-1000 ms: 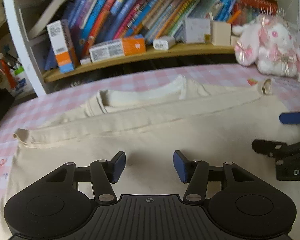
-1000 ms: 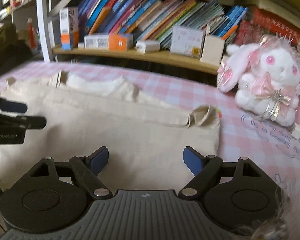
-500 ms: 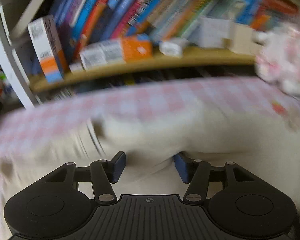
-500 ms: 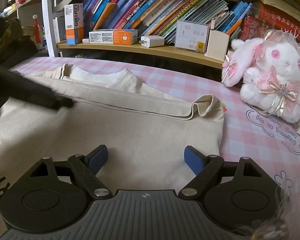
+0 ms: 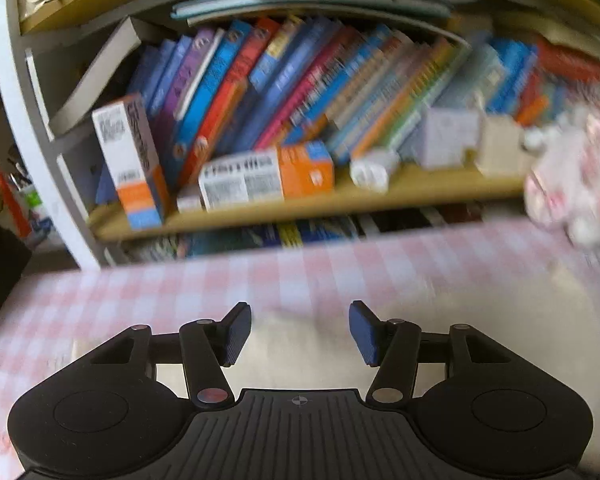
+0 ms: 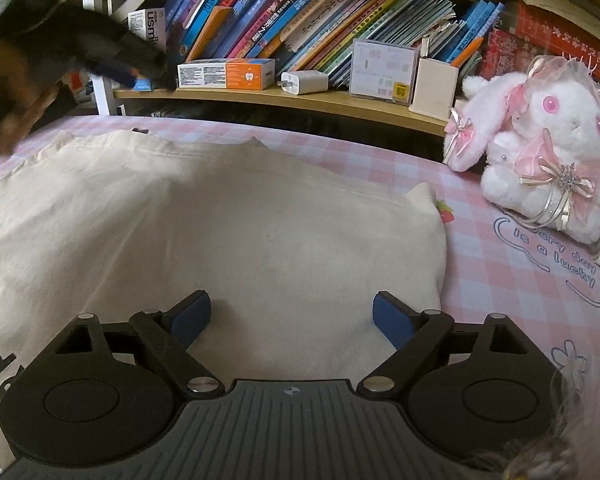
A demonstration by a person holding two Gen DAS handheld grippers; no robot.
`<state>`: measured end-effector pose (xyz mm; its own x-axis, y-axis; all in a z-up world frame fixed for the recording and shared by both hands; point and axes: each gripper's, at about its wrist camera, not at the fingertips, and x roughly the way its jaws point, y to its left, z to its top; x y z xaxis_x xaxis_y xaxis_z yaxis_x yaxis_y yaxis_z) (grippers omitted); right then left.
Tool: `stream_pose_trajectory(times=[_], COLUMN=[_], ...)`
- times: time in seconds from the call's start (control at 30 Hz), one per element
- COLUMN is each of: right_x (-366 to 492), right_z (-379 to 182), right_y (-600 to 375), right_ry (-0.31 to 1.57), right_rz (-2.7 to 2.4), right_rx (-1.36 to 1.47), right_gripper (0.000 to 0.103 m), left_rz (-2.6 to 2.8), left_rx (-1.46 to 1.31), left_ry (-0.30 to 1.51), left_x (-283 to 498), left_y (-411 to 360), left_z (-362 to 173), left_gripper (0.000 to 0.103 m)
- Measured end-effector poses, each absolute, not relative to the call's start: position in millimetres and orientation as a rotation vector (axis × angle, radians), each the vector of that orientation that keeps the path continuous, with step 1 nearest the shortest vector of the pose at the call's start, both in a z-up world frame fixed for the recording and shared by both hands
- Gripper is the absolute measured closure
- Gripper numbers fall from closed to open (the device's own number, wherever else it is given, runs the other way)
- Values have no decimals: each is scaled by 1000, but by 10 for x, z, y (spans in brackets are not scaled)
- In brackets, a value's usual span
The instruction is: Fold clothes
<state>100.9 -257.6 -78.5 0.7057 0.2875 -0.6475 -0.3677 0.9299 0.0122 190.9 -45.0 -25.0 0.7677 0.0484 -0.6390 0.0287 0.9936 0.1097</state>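
A cream garment lies spread flat on the pink checked tablecloth, with dark lettering at its near left edge. My right gripper hovers low over its near right part. Its jaws are opening and nothing is between the pads, only cloth beneath. My left gripper is open and empty over the garment's far edge, and its view is blurred. In the right wrist view the left gripper is a dark blur at the upper left, held by a hand.
A bookshelf with leaning books, an orange-and-white box and a white charger runs along the far side. A pink-and-white plush rabbit sits on the cloth at the right. A white shelf post stands at the left.
The left gripper has risen and moved from over the garment's middle toward its far left edge. The right gripper's jaws have widened. The collar and sleeve fold no longer show.
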Motion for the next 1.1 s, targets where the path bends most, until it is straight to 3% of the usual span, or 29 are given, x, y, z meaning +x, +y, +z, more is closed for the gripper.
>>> stream_pose_trajectory(times=[0.47,0.63,0.83,1.1], right_x=[1022,1020,1107,1363], right_z=[-804,-799,-730,-708], right_y=[-2545,-2541,-2567,-2602], right_ry=[695,698,735,747], right_rz=[368,367,368,377], right_rx=[-117,-116,-80,-122], right_gripper=[10,10,10,26], left_rz=[76,124,120,117], left_rx=[104,108,113,84], left_ry=[823,802,832,834], left_x=[1221,1123,1018,928], left_y=[-322,-270,-270,-194], left_z=[-599,-564,-651,-677], left_gripper=[47,36,35,27])
